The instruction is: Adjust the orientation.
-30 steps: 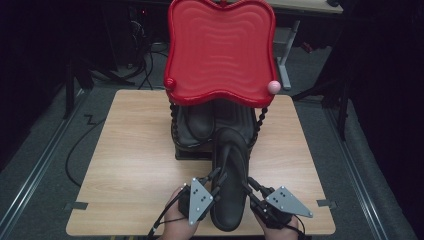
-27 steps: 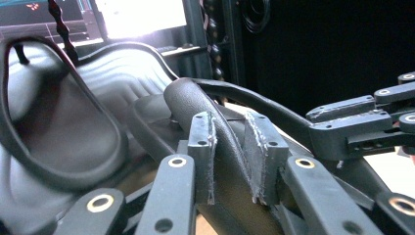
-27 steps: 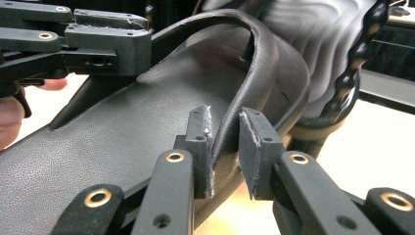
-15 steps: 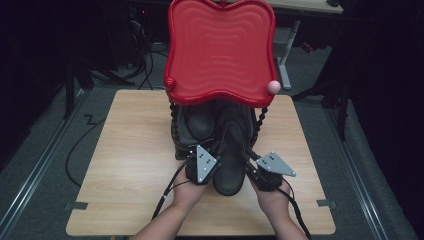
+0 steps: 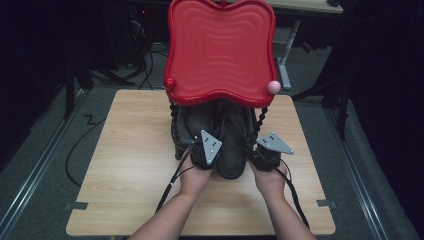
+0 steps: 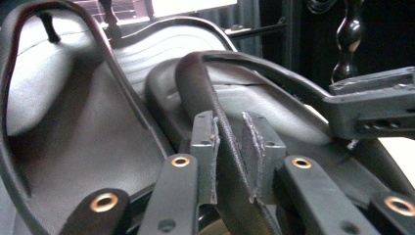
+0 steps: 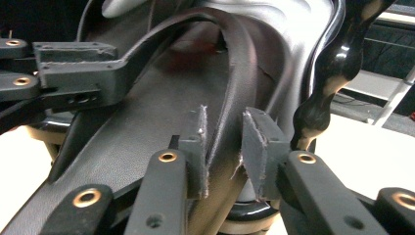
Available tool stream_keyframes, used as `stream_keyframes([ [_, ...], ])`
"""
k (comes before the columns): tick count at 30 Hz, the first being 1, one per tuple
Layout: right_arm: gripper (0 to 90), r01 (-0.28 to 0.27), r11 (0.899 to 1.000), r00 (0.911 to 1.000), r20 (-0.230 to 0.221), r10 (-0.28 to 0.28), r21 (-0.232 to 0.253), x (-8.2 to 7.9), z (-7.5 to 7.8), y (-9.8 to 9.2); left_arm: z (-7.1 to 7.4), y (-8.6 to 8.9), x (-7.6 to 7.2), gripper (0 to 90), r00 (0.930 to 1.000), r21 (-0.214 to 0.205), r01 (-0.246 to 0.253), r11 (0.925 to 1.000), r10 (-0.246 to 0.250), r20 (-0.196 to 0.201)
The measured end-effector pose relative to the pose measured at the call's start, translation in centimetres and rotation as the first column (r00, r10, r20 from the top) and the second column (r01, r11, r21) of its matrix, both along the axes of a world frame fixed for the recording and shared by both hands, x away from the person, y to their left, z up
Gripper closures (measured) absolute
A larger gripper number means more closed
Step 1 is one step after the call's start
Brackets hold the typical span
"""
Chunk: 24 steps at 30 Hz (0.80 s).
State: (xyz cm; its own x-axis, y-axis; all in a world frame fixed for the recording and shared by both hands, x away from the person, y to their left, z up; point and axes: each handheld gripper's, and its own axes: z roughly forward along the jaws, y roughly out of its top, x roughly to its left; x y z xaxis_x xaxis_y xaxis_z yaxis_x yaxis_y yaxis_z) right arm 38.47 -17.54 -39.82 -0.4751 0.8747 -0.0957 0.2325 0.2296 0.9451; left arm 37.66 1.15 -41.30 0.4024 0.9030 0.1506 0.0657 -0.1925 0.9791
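Two grippers clamped on one black boot [image 5: 231, 150] near the table's [image 5: 125, 175] middle — left gripper [image 6: 229, 147] pinching the left rim, right gripper [image 7: 225, 147] straddling the right rim, jaws just widened — under a red tray [image 5: 220, 50].

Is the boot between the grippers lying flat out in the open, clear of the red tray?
No: in the high view the boot reaches under the red tray, whose front edge covers its far end.

Bright overhead light on the table [image 5: 125, 165], dark surroundings; both gripper views are soft, with glare on black leather.
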Motion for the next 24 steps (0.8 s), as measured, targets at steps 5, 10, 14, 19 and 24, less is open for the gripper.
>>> stream_keyframes([
  [5,65.3,-0.022,1.0,0.9998,0.001,0.022,0.002,-0.7,-0.2,-0.1,0.0,-0.1,0.0,77.7,0.9997,-0.013,-0.02,0.9997,0.02,-0.013],
  [10,65.4,-0.062,0.998,0.9978,0.024,0.061,0.026,-2.8,0.0,-0.1,0.1,0.0,0.0,78.0,0.9996,-0.031,-0.023,0.9992,0.022,-0.017],
  [14,87.3,-0.119,0.992,0.9924,0.037,0.117,0.036,-6.8,-1.4,0.1,0.1,0.0,-0.1,78.1,0.9995,-0.041,-0.025,0.9989,0.024,-0.021],
  [19,90.0,-0.182,0.983,0.983,0.023,0.182,-0.015,-11.7,-5.1,1.2,0.0,0.1,-0.1,78.4,0.9993,-0.042,-0.029,0.9987,0.028,-0.024],
  [24,90.0,-0.212,0.973,0.9771,0.001,0.213,-0.088,-12.2,-6.7,2.6,0.0,0.0,-0.1,78.5,0.9992,-0.051,-0.033,0.9982,0.032,-0.026],
])
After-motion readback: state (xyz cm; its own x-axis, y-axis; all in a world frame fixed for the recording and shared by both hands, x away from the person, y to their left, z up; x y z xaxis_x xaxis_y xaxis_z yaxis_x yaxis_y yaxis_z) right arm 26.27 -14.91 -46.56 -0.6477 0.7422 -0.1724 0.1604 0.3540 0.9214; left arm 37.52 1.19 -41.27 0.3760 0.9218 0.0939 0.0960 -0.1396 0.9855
